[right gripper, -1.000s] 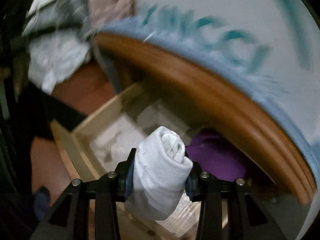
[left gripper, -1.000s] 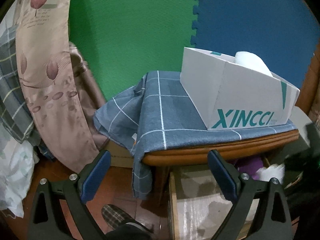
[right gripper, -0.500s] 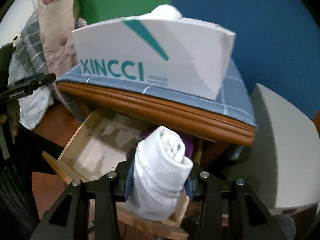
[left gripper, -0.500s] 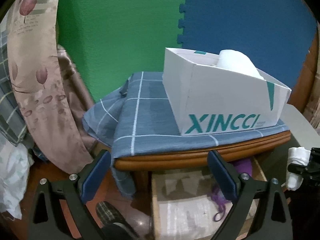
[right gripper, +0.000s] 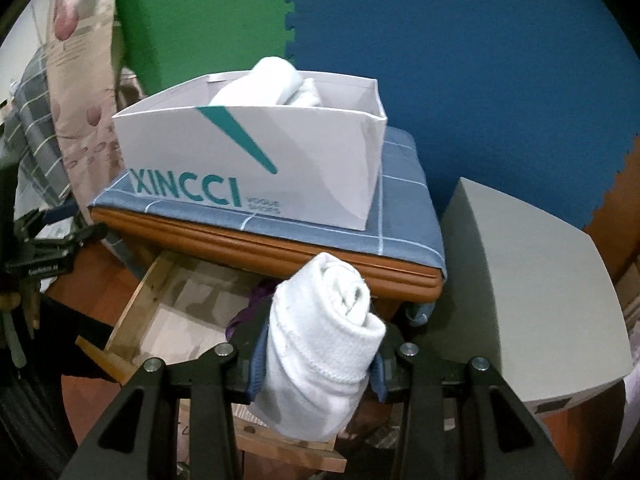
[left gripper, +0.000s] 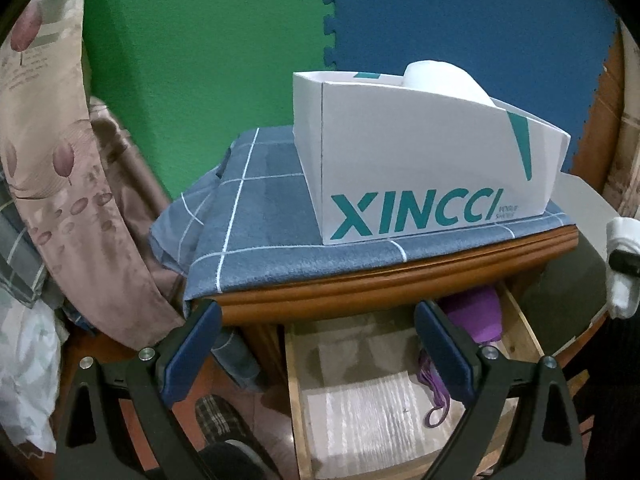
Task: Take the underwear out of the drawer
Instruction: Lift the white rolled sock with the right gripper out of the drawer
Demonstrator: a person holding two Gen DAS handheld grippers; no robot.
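Gripping: white rolled underwear (right gripper: 324,344) is sitting pinched between the right gripper's (right gripper: 316,354) pads, above the open drawer (right gripper: 160,312).
Drawer: purple garment (left gripper: 476,312) is lying inside.
Nightstand top: XINCCI box (right gripper: 256,168) is resting on checked cloth (left gripper: 260,240).
Left gripper (left gripper: 316,348): jaws are standing wide, holding nothing.

Rolled underwear (right gripper: 324,336): white. Box (left gripper: 420,168): white, teal lettering and stripe. Cloth (left gripper: 256,240) under box: blue-grey, white grid lines. Tabletop (left gripper: 400,284) edge: orange-brown wood. Wall mats: green (left gripper: 200,60), blue (left gripper: 460,20). Garment in drawer (left gripper: 476,312): purple. Curtain (left gripper: 52,140): beige, floral print.
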